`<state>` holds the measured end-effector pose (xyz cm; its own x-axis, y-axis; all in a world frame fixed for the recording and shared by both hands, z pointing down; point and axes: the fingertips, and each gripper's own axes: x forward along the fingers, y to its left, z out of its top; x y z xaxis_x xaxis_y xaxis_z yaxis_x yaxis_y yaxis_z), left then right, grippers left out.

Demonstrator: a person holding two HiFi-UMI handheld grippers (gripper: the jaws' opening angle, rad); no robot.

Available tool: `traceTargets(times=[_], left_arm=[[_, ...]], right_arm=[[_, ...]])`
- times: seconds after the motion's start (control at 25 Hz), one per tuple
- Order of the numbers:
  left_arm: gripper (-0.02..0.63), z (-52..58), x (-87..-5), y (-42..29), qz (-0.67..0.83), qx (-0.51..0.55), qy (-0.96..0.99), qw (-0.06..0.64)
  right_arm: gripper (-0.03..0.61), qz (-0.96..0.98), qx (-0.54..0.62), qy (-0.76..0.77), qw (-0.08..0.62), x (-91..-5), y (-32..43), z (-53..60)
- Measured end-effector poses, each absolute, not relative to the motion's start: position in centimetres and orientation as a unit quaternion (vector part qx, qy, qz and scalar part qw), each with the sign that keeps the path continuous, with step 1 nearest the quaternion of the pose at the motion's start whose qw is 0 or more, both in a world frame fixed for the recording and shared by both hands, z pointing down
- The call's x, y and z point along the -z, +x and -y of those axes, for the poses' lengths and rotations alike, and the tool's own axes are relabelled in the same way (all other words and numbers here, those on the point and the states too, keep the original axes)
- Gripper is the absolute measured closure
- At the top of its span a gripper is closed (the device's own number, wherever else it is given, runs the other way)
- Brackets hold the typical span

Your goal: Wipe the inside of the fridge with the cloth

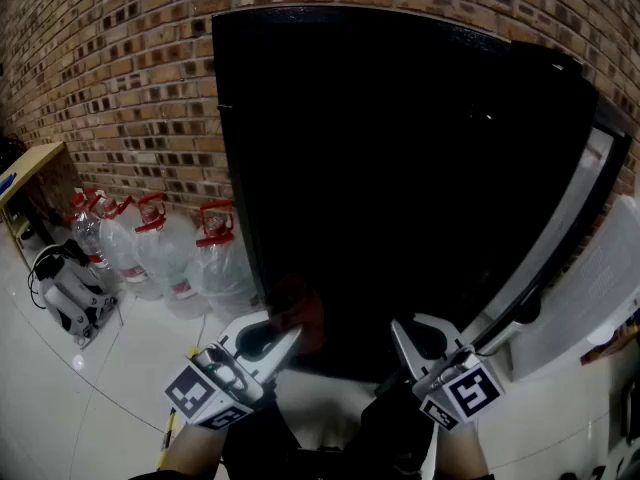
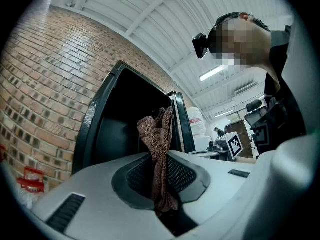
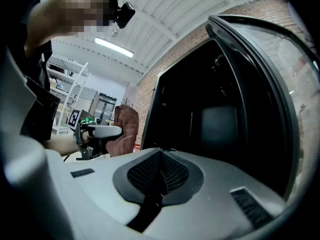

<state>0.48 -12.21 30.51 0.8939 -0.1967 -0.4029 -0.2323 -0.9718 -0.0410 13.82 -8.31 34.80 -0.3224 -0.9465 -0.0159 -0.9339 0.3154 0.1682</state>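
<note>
A tall black fridge (image 1: 400, 168) stands open against the brick wall, its inside dark. Its door (image 1: 560, 238) hangs open on the right. My left gripper (image 1: 290, 340) is shut on a brown cloth (image 2: 159, 149), which sticks up between its jaws; in the head view the cloth (image 1: 296, 308) shows dimly before the fridge's lower opening. My right gripper (image 1: 403, 340) is shut with nothing in it, beside the left one and level, just before the fridge's bottom edge. In the right gripper view the left gripper (image 3: 100, 132) and the cloth (image 3: 126, 129) show at the left, and the fridge's interior (image 3: 215, 124) ahead.
Several large water bottles (image 1: 165, 253) with red caps stand on the floor left of the fridge by the brick wall (image 1: 110, 78). A white device (image 1: 65, 293) lies on the tiled floor further left. A wooden table (image 1: 30, 173) edge shows at the far left.
</note>
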Motion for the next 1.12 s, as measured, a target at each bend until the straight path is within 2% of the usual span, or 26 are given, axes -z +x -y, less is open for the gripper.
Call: traceTargets(times=[0.52,0.72,1.12], left_arm=[[0.555,10.4,-22.2,6.7,0.076,-0.236,-0.969,0.007],[0.555,8.2,-17.3,9.4,0.138,-0.239,-0.96,0.045],[0.555,11.4,-11.6,15.9,0.138,-0.233,-0.958,0.094]], right_arm=[[0.574,0.778,0.113,0.616,0.055,-31.6,15.8,6.2],[0.574,0.795,0.1,0.598,0.026,-29.1,15.2,7.6],[0.574,0.787,0.101,0.607,0.052,-30.3,15.1,7.8]])
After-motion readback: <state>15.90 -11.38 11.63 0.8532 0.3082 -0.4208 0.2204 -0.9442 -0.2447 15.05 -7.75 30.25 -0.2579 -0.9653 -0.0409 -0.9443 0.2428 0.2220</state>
